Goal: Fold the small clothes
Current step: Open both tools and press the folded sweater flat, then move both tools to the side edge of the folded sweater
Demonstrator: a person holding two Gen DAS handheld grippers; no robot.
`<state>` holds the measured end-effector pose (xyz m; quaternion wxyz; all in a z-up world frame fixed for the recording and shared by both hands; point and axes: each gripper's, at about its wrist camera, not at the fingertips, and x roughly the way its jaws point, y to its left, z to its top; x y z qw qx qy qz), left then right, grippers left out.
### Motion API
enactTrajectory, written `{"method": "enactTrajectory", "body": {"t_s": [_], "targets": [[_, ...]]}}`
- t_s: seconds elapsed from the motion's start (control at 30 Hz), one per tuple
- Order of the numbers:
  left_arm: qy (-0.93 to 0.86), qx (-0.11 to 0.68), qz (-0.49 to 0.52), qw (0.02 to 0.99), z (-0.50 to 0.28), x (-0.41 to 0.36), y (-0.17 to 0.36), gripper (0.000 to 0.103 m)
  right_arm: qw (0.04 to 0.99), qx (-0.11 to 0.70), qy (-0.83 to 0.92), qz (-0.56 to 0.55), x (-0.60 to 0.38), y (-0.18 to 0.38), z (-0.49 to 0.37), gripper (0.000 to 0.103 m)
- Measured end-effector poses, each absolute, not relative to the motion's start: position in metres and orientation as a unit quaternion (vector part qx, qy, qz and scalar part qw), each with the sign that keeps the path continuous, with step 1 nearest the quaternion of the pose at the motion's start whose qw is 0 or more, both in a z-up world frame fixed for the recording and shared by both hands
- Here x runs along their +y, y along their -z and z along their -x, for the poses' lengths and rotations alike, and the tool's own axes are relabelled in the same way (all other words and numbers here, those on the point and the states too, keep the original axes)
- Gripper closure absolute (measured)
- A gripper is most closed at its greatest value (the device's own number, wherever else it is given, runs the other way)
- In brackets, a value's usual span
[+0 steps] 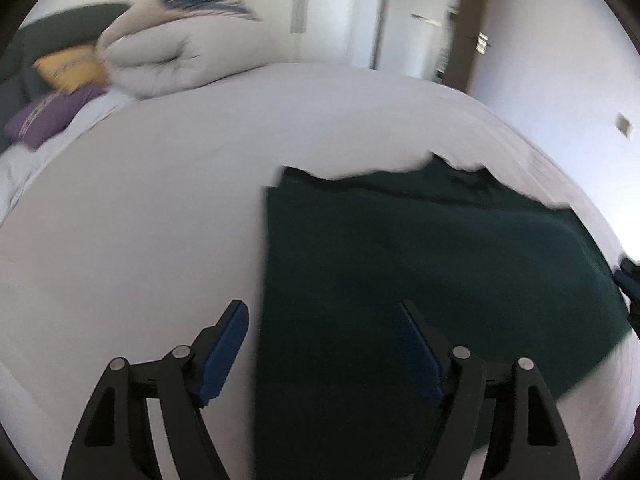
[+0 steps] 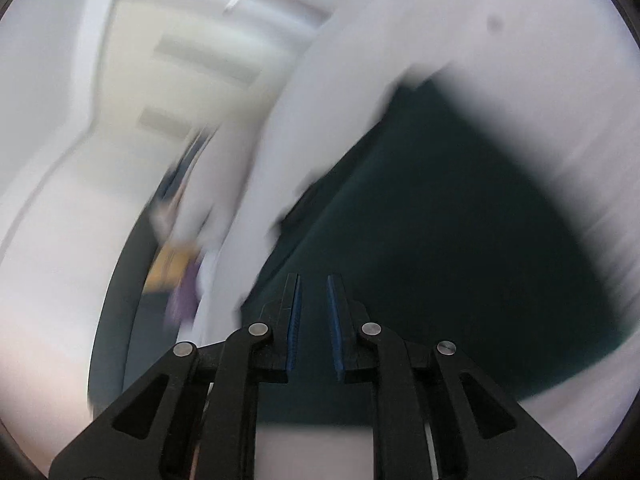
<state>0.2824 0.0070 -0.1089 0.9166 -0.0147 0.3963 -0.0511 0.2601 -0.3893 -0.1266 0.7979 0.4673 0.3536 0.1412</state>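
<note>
A dark green garment [image 1: 420, 264] lies flat on the white bed [image 1: 160, 208], folded with a straight left edge. My left gripper [image 1: 322, 312] is wide open above the garment's left edge, holding nothing. In the blurred right wrist view the same garment [image 2: 460, 220] fills the middle. My right gripper [image 2: 313, 280] hovers over it with jaws slightly apart and nothing between them. A dark part of the right gripper shows at the far right edge of the left wrist view [image 1: 628, 276].
A rolled white duvet [image 1: 176, 56] lies at the far side of the bed. A yellow pillow [image 1: 68, 68] and a purple pillow [image 1: 48, 116] sit at the far left by a dark headboard [image 1: 60, 20]. A doorway [image 1: 436, 24] stands beyond the bed.
</note>
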Motion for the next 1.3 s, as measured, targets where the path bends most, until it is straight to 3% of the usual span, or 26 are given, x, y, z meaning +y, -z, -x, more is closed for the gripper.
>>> {"method": "enactTrajectory", "body": {"t_s": [0.1,0.23,0.27,0.33,0.5,0.63,0.7,0.73,0.77,0.8,0.97,1.13,1.3], "targets": [[0.049,0.426,-0.021,0.903,-0.281,-0.008,0.129,0.024,0.768,0.402,-0.231,-0.441,-0.311,0.137,-0.281,0.09],[0.049,0.435,-0.03,0.899,-0.285,-0.008,0.134,0.02,0.741,0.474,-0.204,-0.43,-0.289,0.184,-0.298,0.09],[0.049,0.435,-0.035,0.898,-0.285,-0.008,0.134,0.02,0.742,0.472,-0.193,-0.436,-0.297,0.192,-0.295,0.095],[0.04,0.435,-0.039,0.898,-0.286,-0.002,0.137,0.011,0.738,0.437,-0.19,-0.478,-0.325,0.2,-0.287,0.095],[0.044,0.447,-0.006,0.894,-0.287,0.007,0.144,0.008,0.774,0.38,-0.079,-0.501,-0.408,0.194,-0.256,0.095],[0.047,0.448,-0.004,0.893,-0.286,0.007,0.144,0.008,0.802,0.362,-0.001,-0.475,-0.445,0.172,-0.229,0.088],[0.048,0.447,-0.003,0.893,-0.285,0.008,0.144,0.008,0.818,0.352,0.015,-0.454,-0.457,0.149,-0.214,0.077],[0.048,0.448,-0.003,0.893,-0.286,0.008,0.144,0.008,0.823,0.349,0.014,-0.448,-0.457,0.143,-0.211,0.065],[0.047,0.448,-0.002,0.893,-0.286,0.008,0.143,0.008,0.83,0.345,0.013,-0.438,-0.454,0.136,-0.21,0.045],[0.046,0.448,0.001,0.893,-0.285,0.01,0.142,0.008,0.837,0.34,0.013,-0.429,-0.446,0.127,-0.206,0.041],[0.036,0.442,0.04,0.895,-0.275,0.031,0.131,0.009,0.854,0.326,-0.048,-0.404,-0.426,0.084,-0.202,0.04],[0.068,0.439,0.192,0.875,-0.271,0.084,0.122,0.008,0.848,0.341,-0.127,-0.385,-0.381,0.072,-0.225,0.039],[0.127,0.495,0.25,0.823,-0.299,0.089,0.135,0.008,0.822,0.376,-0.193,-0.382,-0.347,0.064,-0.237,0.039]]}}
